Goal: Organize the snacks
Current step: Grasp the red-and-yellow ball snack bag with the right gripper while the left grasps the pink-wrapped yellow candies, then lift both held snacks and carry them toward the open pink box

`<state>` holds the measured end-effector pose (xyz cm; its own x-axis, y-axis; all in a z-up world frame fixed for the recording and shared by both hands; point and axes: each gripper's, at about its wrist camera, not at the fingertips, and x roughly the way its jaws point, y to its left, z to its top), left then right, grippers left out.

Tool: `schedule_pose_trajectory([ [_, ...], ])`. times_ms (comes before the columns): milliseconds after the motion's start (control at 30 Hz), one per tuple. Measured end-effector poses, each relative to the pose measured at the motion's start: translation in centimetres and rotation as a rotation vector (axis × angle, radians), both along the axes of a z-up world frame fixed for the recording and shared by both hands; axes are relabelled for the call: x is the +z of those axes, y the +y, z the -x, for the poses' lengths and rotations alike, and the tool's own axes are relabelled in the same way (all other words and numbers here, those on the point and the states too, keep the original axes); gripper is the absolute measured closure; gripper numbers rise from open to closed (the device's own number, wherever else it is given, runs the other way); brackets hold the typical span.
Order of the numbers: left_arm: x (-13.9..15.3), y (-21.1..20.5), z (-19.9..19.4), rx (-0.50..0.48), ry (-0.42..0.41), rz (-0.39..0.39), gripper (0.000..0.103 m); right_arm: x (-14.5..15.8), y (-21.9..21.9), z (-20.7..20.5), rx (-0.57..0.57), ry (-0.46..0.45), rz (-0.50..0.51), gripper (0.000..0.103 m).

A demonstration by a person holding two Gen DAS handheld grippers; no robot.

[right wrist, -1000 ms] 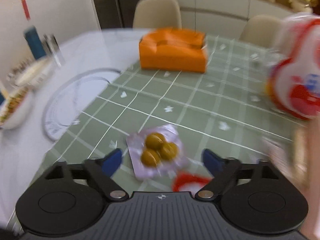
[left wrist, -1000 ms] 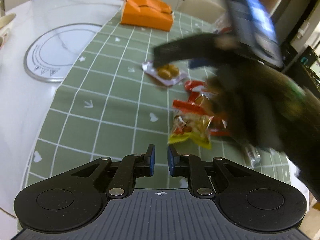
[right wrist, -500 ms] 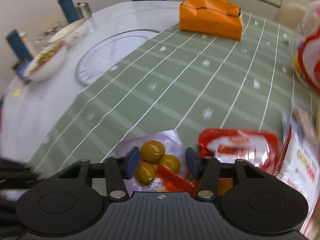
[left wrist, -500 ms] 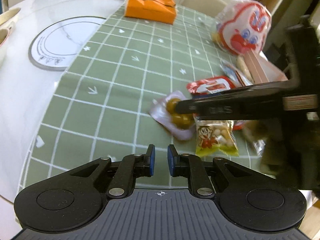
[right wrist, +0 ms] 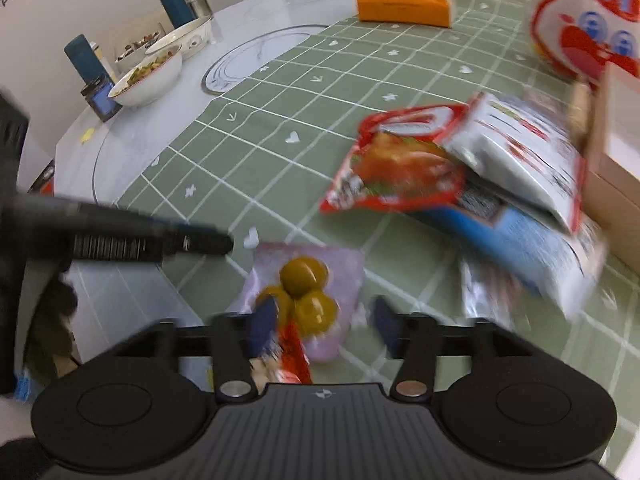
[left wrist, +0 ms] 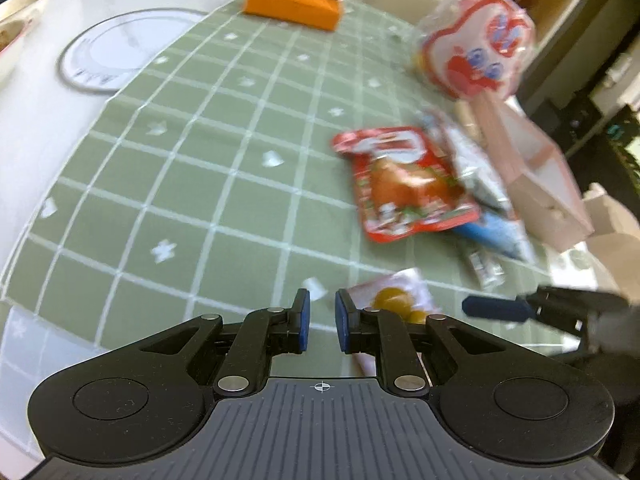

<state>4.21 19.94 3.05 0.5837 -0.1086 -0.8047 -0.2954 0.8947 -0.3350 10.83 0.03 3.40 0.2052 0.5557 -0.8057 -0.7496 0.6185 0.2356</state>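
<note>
- While both views smear with motion, the clear olive packet (right wrist: 304, 292) sits low in the right wrist frame, between the two fingers of your right hand-held gripper (right wrist: 324, 326).
- Those jaws stand wide on either side of it. Whether a pad touches the film, you cannot tell through the blur.
- Half a second ago the packet lay mid-frame in the left view, beside a yellow peanut pack. Now it shows at the lower right there, just beside the right finger of your left hand-held gripper (left wrist: 318, 322), so it has come toward the near edge of the green cloth (left wrist: 224, 152).
- Your left hand-held gripper is narrow, with only a slit of cloth showing between its pads and nothing in it, as before.
- A red scrap (right wrist: 292, 356) pokes out below the packet at the bottom of the right view. It may be that peanut pack, but it is too blurred to name.
- The red packet (right wrist: 396, 168), silver packet (right wrist: 520, 152) and blue packet (right wrist: 520, 236) are heaped at centre right, touching one another, near the pink box (left wrist: 536, 176).
- Judging by this, the olives are separated from the heap but not yet sorted. Close firmly before lifting, since slick film may slip.
</note>
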Motion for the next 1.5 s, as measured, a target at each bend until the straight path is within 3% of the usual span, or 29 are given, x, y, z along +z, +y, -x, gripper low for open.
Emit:
schedule_pose_trajectory([
  [67,0.5,-0.5,-0.3,-0.024,-0.009,-0.02,0.085,0.5,-1.2,1.0,-0.019,-0.009,-0.04,0.04],
  [167,0.9,-1.2,-0.5,-0.039,0.003,-0.057,0.084,0.6,-1.2,2.7,-0.009,0.026,-0.083,0.029],
  [267,0.7,-2.0,-0.8,-0.077,0.025,-0.065,0.084,-0.5,0.7,4.4,0.02,-0.006,-0.016,0.029],
  [367,0.8,-3.6,-0.8,-0.151,0.009,-0.092,0.084,-1.0,-0.1,4.9,-0.004,-0.074,0.054,0.028],
  [567,-0.4,-6.8,-1.5,-0.235,0.025,-0.18,0.081,-0.8,-6.1,3.2,-0.193,-0.197,0.128,0.027],
  [667,-0.7,-8.0,-1.4,-0.281,0.009,-0.235,0.079,-1.3,-8.0,2.4,-0.285,-0.171,0.105,0.023],
  [767,-0.8,-8.1,-1.6,-0.301,0.01,-0.221,0.079,-2.2,-9.0,2.1,-0.339,-0.109,0.057,0.017],
  [867,-0.8,-8.3,-1.8,-0.317,0.013,-0.216,0.078,-2.6,-8.7,2.6,-0.333,-0.145,0.075,0.017],
  [1000,-0.7,-8.8,-1.8,-0.347,0.009,-0.23,0.078,-2.3,-8.6,3.6,-0.305,-0.125,0.044,0.017],
  [1167,-0.7,-9.8,-1.0,-0.448,-0.015,-0.257,0.078,-2.8,-9.2,4.7,-0.249,-0.19,0.114,0.017],
  [1267,-0.7,-10.4,-0.2,-0.504,-0.024,-0.276,0.078,-2.8,-11.0,4.4,-0.3,-0.22,0.128,0.016],
  [1400,-0.6,-11.0,-0.2,-0.512,-0.012,-0.273,0.078,-3.2,-13.1,3.4,-0.417,-0.192,0.107,0.012],
  [1500,-0.5,-11.3,-0.2,-0.517,0.004,-0.249,0.078,-3.3,-13.1,3.3,-0.436,-0.194,0.106,0.011],
])
